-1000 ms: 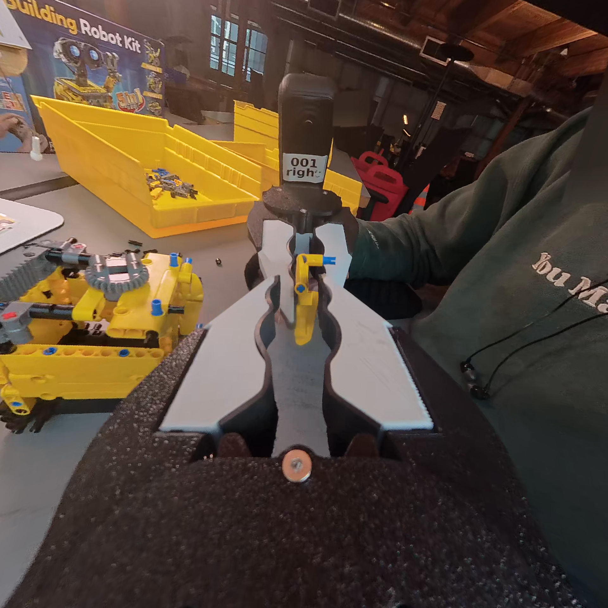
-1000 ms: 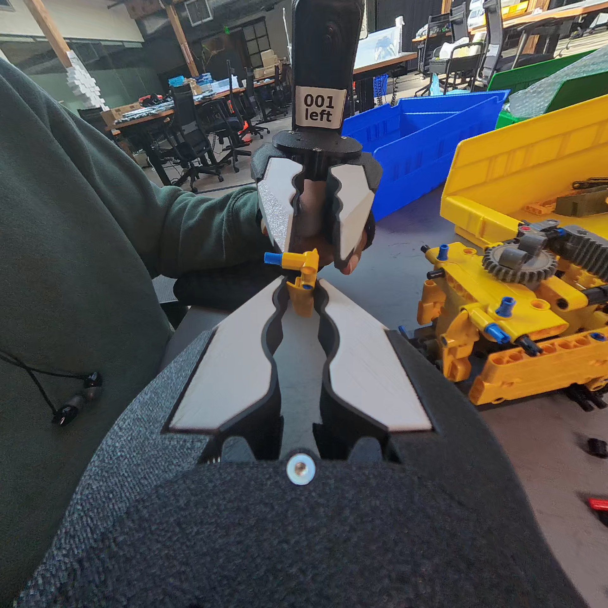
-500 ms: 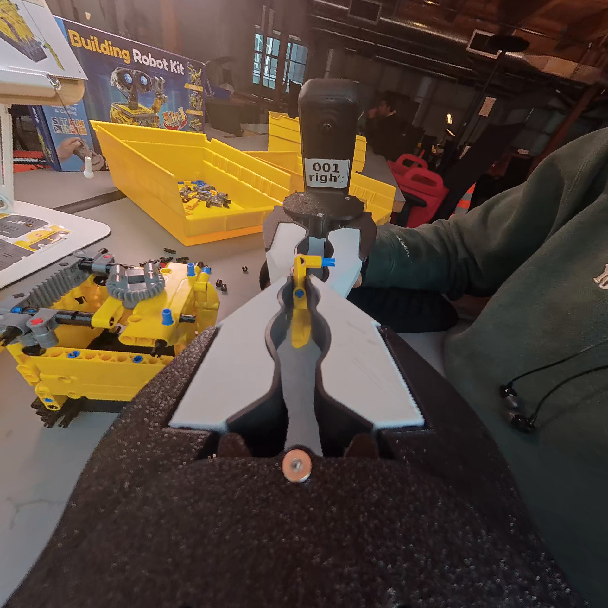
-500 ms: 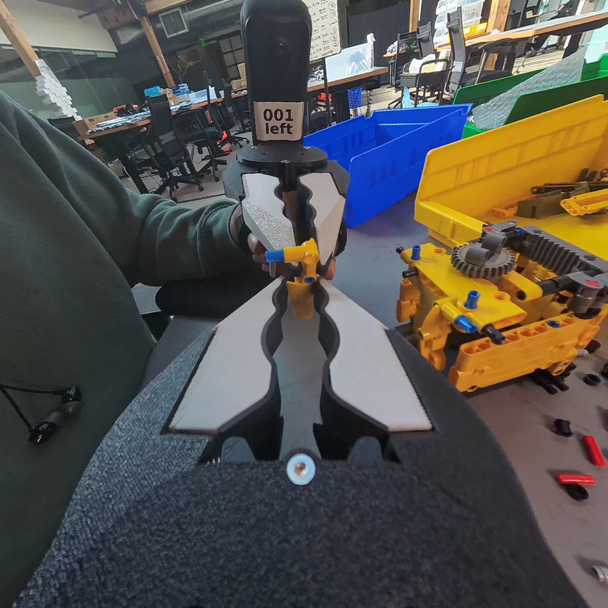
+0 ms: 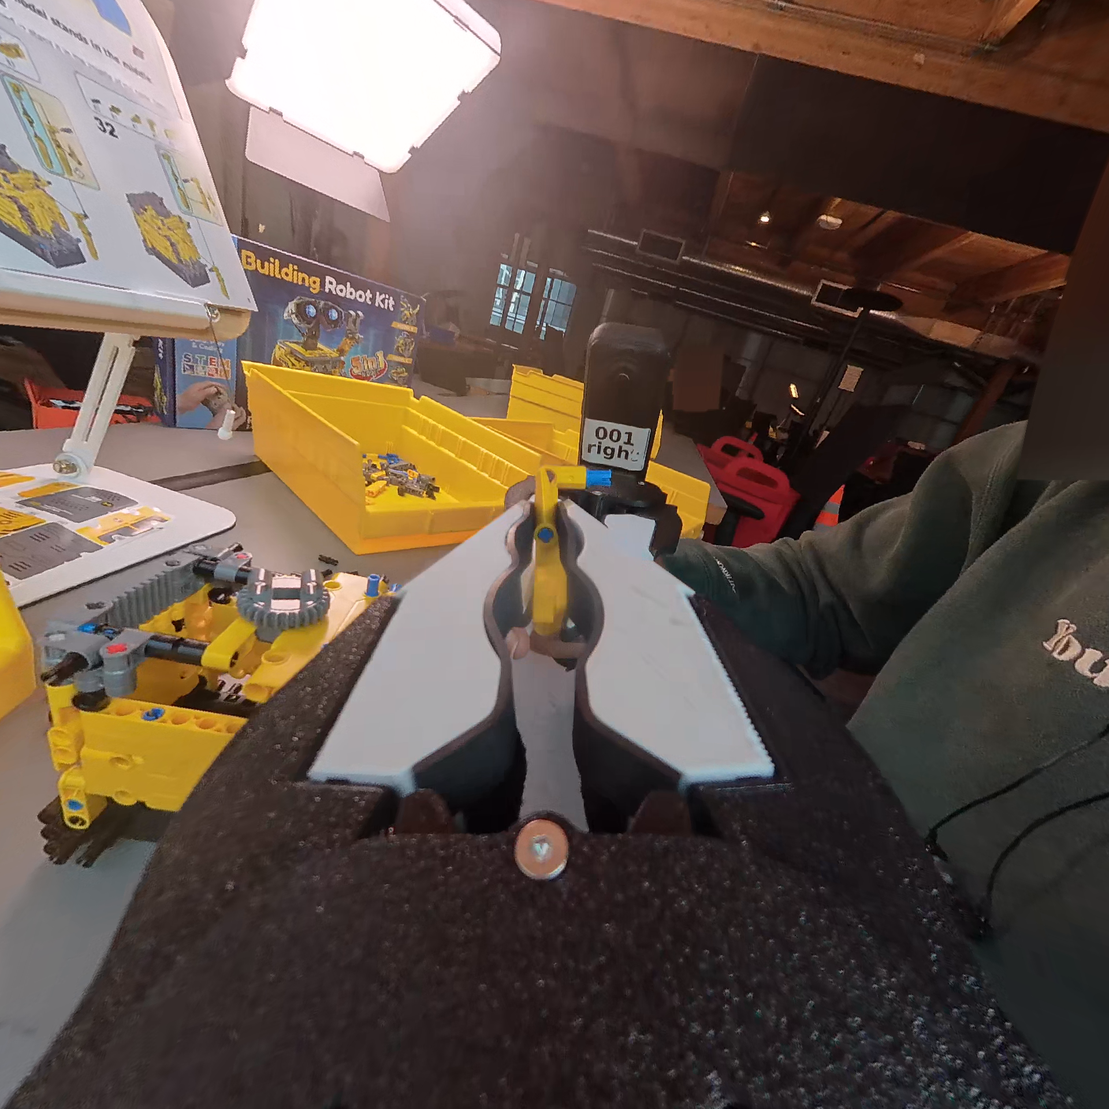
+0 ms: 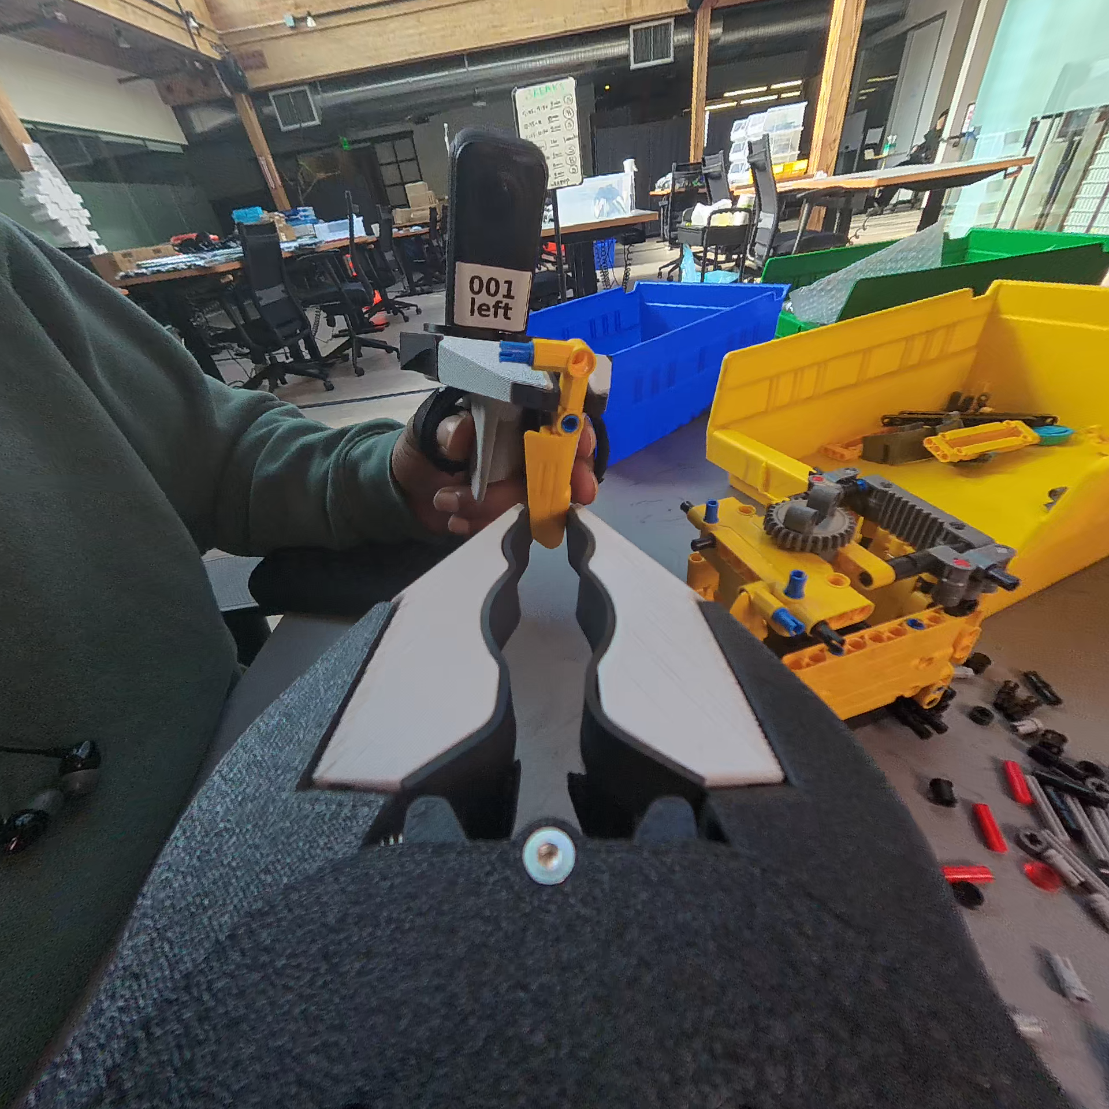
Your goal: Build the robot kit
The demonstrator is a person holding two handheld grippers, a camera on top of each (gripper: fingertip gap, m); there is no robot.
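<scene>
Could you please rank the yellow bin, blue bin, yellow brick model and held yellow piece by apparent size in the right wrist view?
1. yellow bin
2. yellow brick model
3. blue bin, close to the model; it sits farther off, so unsure
4. held yellow piece

At the table's [image 5: 270, 516] far edge we see a yellow bin [image 5: 312, 432] holding small parts [image 5: 396, 474], with a kit box [image 5: 336, 318] behind it. An instruction booklet [image 5: 90, 180] stands propped at the left edge under a light panel [image 5: 360, 72]. Black and red pins [image 6: 1020, 798] lie scattered; a blue bin [image 6: 660, 336] sits beyond.
</scene>
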